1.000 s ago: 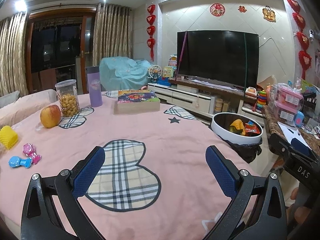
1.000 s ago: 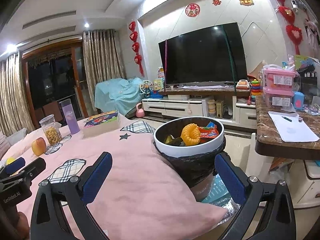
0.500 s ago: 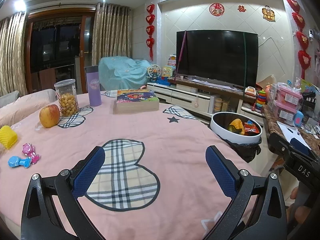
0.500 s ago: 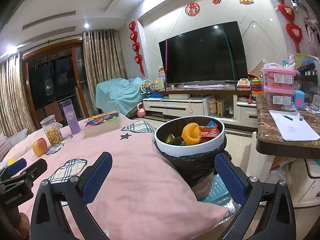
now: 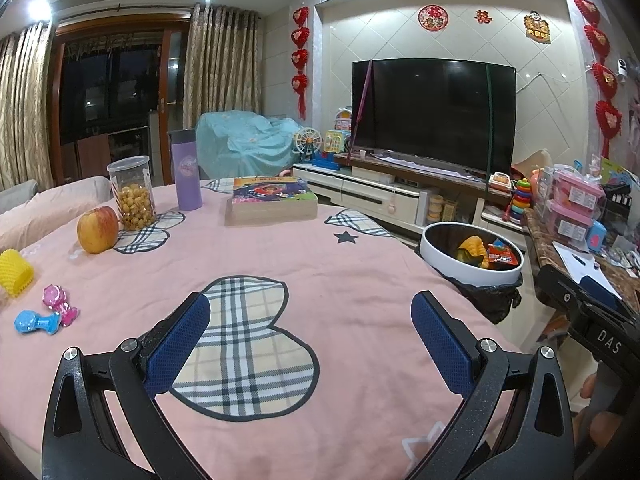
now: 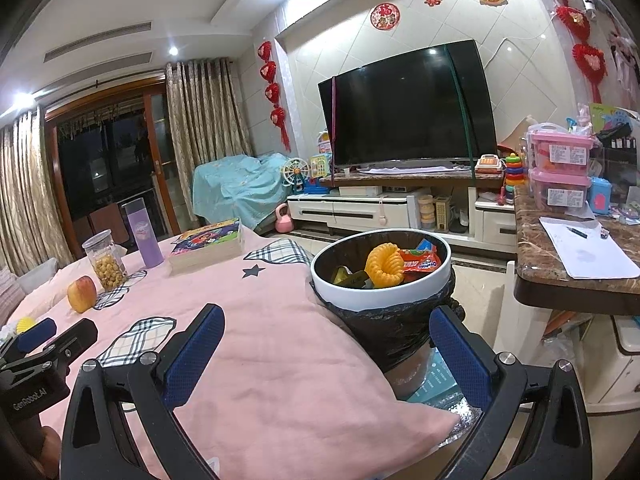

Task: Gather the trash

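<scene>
Left wrist view
Left gripper (image 5: pixel 310 322): jaws spread wide, empty, above pink tablecloth (image 5: pixel 360 272).
Trash bin (image 5: pixel 472 276): off the table's right edge, wrappers inside.
Table items: apple (image 5: pixel 98 229), snack jar (image 5: pixel 132 192).

Right wrist view
Right gripper (image 6: pixel 326 340): wide open, holding nothing.
Trash bin (image 6: pixel 380 296): just ahead, between the fingers, black liner, yellow ring (image 6: pixel 385 265) inside.

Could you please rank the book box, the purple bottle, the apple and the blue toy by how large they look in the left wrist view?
1. book box
2. purple bottle
3. apple, close to the bottle in area, so that order is unsure
4. blue toy, smallest though nearest the camera
</scene>
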`<move>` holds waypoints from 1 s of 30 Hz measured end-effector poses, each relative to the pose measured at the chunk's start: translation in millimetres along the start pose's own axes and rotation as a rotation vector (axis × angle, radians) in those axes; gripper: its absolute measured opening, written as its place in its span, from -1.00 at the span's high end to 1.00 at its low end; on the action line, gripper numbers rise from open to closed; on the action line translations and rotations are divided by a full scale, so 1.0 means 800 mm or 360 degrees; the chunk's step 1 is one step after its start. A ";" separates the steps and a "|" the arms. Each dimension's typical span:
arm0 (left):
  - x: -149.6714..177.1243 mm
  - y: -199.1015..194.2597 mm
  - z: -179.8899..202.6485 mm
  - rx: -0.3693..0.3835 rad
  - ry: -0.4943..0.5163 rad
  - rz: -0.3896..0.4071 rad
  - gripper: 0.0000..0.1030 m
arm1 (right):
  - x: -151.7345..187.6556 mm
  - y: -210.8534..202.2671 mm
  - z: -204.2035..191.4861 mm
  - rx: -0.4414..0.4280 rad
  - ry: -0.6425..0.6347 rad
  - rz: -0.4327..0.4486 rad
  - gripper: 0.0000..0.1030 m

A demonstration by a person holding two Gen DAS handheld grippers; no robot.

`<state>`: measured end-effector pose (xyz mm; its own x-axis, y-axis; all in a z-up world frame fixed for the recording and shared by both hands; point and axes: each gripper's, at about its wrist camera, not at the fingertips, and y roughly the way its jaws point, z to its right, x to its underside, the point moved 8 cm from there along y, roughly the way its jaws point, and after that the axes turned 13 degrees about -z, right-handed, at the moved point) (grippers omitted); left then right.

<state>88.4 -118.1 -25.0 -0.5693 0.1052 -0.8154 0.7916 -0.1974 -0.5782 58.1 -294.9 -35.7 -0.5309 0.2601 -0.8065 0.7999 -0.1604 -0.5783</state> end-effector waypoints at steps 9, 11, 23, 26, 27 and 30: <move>0.001 0.003 0.000 0.0009 0.0003 -0.0005 -1.00 | 0.003 0.001 -0.003 -0.0008 0.0002 -0.0006 -1.00; 0.001 0.003 -0.001 0.0010 0.0003 -0.0004 -1.00 | 0.004 0.000 -0.004 -0.0011 0.0003 -0.0008 -1.00; 0.005 0.009 0.001 0.0027 0.0013 -0.0030 -1.00 | 0.005 0.000 -0.003 -0.0032 0.0020 -0.0025 -1.00; 0.007 0.011 0.000 0.0038 0.0006 -0.0044 -1.00 | 0.004 0.001 -0.003 -0.0039 0.0022 -0.0031 -1.00; 0.006 0.012 -0.001 0.0042 0.0004 -0.0047 -1.00 | 0.003 0.002 -0.002 -0.0041 0.0022 -0.0033 -1.00; 0.007 0.014 -0.002 0.0049 0.0005 -0.0058 -1.00 | 0.004 0.003 -0.002 -0.0048 0.0025 -0.0048 -1.00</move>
<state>93.9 -118.4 -36.1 -0.5971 0.1157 -0.7938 0.7631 -0.2234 -0.6065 59.2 -292.9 -39.4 -0.5505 0.2793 -0.7867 0.7919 -0.1236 -0.5980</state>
